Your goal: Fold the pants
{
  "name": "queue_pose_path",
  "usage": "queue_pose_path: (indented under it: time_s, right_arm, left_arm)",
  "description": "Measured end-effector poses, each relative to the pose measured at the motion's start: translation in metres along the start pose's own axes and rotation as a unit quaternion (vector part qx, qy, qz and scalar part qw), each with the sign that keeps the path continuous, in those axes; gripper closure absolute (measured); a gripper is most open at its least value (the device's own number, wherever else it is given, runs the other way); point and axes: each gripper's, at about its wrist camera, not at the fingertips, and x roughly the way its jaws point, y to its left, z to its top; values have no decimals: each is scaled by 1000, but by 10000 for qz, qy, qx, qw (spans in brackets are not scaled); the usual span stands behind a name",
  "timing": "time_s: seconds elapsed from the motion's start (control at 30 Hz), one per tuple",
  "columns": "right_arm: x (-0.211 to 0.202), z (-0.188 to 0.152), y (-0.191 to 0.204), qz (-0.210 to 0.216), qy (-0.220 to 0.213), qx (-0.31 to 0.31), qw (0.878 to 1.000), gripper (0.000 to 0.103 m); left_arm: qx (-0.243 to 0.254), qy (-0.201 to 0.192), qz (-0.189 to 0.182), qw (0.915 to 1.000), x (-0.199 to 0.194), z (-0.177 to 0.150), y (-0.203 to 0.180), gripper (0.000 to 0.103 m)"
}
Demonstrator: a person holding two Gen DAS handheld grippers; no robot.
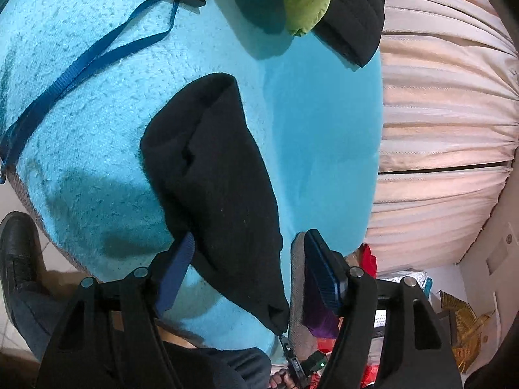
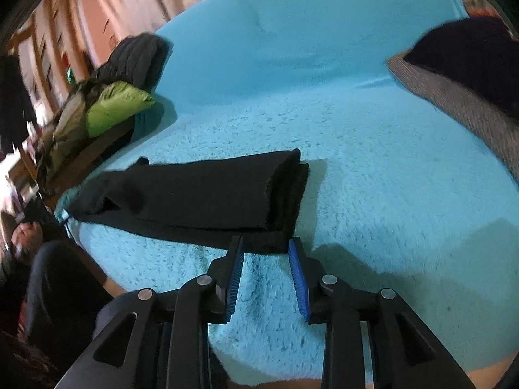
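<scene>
The black pants [image 1: 211, 175] lie folded into a long bundle on the turquoise fleece blanket [image 1: 97, 113]. In the left wrist view my left gripper [image 1: 249, 236] stands open, with the near end of the bundle lying between its fingers; the right pad [image 1: 324, 269] is clear of the cloth. In the right wrist view the pants [image 2: 201, 194] stretch leftward from a thick folded end. My right gripper [image 2: 264, 243] is open just in front of that end's lower edge, which sits between its blue pads [image 2: 296, 275] without being pressed.
A blue strap [image 1: 81, 68] lies across the blanket at the left. A green and black padded jacket [image 2: 107, 107] is piled at the bed's far edge. A grey knit and dark cushion [image 2: 470, 97] sit at the right. Pleated curtains [image 1: 447, 113] hang beyond the bed.
</scene>
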Motion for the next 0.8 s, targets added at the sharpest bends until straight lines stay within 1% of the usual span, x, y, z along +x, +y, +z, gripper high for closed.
queue_pose_path:
  time_s: [0.03,0.07,0.1,0.13,0.17,0.23,0.27,0.33,0.37,0.43,0.47,0.53,0.6,0.63,0.67,0.7,0.73,0.8]
  right_arm:
    - [-2,0,-3,74,-37,201,9998,73]
    - [-6,-1,-10,212,-113,574,9981,72]
    - [-10,-1,-15,329,-183,873,9955,69]
    - [-14,0,-21,466,-265,1208,9912,64]
    - [-18,-1,-29,661,-381,1676,9829,62]
    - [-22,-2,-45,1248,-579,2529,9576,61]
    - [-22,-3,-50,1497,-614,2819,9457,61]
    - [-14,-3,-56,2009,-528,3364,9185,61]
    - [-10,-2,-57,2169,-459,3504,9100,61]
    - [5,-5,-57,2473,-297,3852,8886,61]
    - [12,-4,-57,2504,-202,3940,8841,60]
    - [26,-6,-56,2322,8,4068,8835,60]
    - [38,-9,-56,2180,142,4196,8810,60]
    - [42,-11,-57,2094,208,4253,8802,63]
    - [45,-13,-57,2009,214,4325,8787,63]
    - [45,-12,-56,2032,134,4350,8771,62]
    - [44,-10,-55,2042,107,4316,8786,60]
    - [44,-5,-53,2106,12,4194,8830,60]
  left_arm:
    - [45,-49,49,10000,0,0,1,38]
    - [93,-90,74,9999,1,0,0,39]
    - [150,-132,102,9997,2,-1,-2,39]
    - [226,-188,161,9994,2,-2,-5,39]
    - [337,-228,230,9989,3,-4,-10,39]
    - [611,-267,340,9972,4,-7,-20,39]
    - [747,-276,372,9961,8,-8,-29,39]
    - [936,-283,355,9946,8,-9,-38,39]
    - [979,-289,333,9942,7,-9,-41,39]
    - [1114,-305,210,9931,6,-7,-48,39]
    - [1137,-333,189,9928,6,-4,-50,39]
    - [1095,-385,208,9930,8,1,-50,39]
    - [1056,-418,311,9930,11,7,-47,39]
    - [1037,-412,392,9930,13,10,-44,39]
    - [1015,-398,457,9930,15,10,-41,39]
    - [997,-384,503,9930,15,10,-38,39]
    - [978,-368,542,9930,16,10,-34,39]
    - [952,-369,568,9932,16,8,-25,38]
